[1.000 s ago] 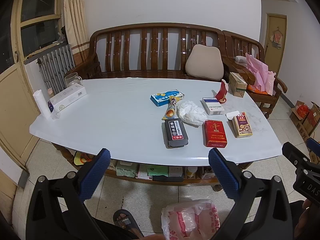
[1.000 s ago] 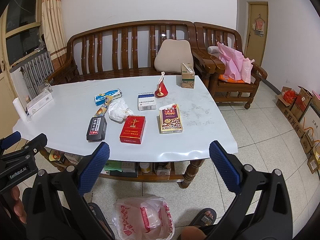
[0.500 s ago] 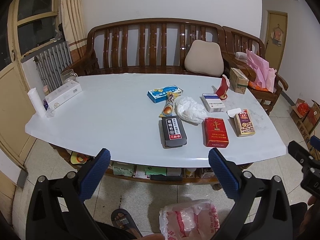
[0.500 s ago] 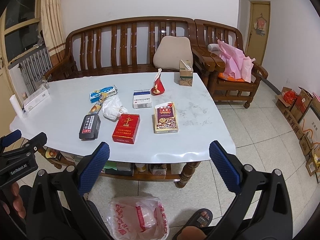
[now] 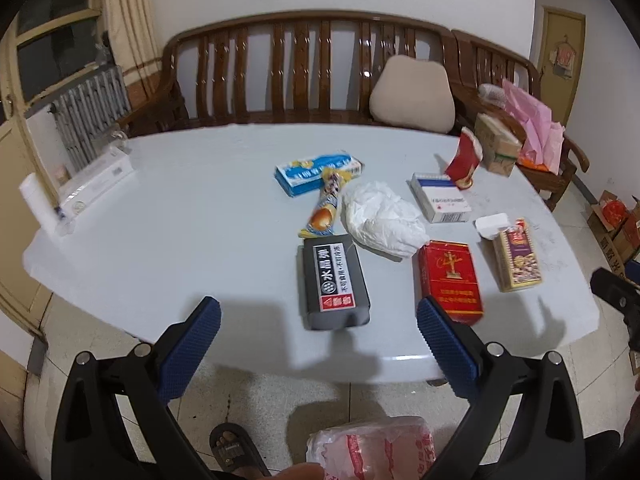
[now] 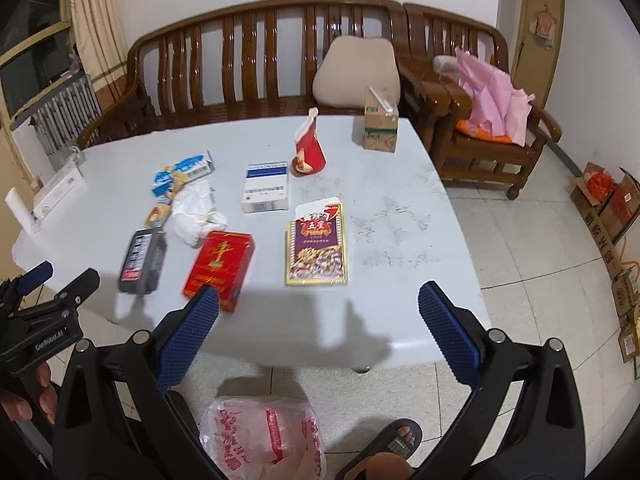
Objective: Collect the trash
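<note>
Both claws stand wide and empty at the near edge of the surface. Left claw has the black box just ahead between its fingers, the red pack off its right finger, and the crumpled tissue further ahead. Right claw has the purple pack ahead. The trash bag lies on the floor below and behind both.

Risks, as I judge them: flat boxes lying face-up give little edge to pinch, so a claw may skid one off the rim. The tissue could tear or slip loose. The slumped bag mouth may let a dropped piece miss.
</note>
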`<state>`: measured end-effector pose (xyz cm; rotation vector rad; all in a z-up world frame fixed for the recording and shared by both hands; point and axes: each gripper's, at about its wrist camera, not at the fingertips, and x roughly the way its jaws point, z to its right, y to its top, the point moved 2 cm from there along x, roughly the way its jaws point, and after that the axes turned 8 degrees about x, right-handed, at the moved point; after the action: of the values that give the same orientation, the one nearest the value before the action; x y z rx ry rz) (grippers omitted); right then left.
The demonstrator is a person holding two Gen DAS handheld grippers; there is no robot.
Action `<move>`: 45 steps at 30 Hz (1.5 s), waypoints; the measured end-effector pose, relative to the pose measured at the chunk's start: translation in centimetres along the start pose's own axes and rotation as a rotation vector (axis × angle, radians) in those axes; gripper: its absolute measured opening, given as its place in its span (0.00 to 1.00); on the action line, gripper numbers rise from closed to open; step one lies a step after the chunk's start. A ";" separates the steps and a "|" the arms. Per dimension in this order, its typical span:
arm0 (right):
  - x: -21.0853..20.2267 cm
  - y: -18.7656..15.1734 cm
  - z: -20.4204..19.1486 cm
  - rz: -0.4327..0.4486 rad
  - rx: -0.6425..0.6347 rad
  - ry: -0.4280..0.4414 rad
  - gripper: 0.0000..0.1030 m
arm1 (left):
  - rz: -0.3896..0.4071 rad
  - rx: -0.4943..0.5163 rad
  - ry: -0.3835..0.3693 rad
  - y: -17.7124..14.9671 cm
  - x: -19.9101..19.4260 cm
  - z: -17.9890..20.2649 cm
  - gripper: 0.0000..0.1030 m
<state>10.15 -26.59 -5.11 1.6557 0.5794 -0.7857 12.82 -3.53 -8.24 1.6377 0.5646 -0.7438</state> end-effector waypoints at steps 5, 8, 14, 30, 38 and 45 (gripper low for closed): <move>5.5 0.9 -0.1 -0.081 -0.009 -0.007 0.95 | -0.042 -0.004 -0.011 0.6 3.4 0.2 0.93; 8.0 1.4 -0.3 -0.100 -0.016 -0.029 0.95 | -0.065 -0.009 -0.025 0.8 5.1 0.5 0.93; 11.6 1.6 -0.1 -0.147 -0.013 -0.053 0.95 | -0.104 -0.005 -0.034 1.0 7.8 0.8 0.93; 15.3 1.7 -0.2 -0.205 -0.010 -0.051 0.68 | -0.155 -0.003 -0.039 0.9 10.4 0.6 0.50; 15.2 2.0 -0.2 -0.189 -0.020 -0.053 0.56 | -0.126 -0.022 -0.062 1.0 9.6 0.3 0.49; 13.5 2.4 -0.4 -0.156 -0.019 -0.037 0.56 | -0.094 -0.022 -0.076 1.5 7.7 0.1 0.49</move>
<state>20.77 -27.21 -13.74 1.5890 0.6943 -0.9190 19.09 -4.22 -12.92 1.5640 0.5967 -0.8620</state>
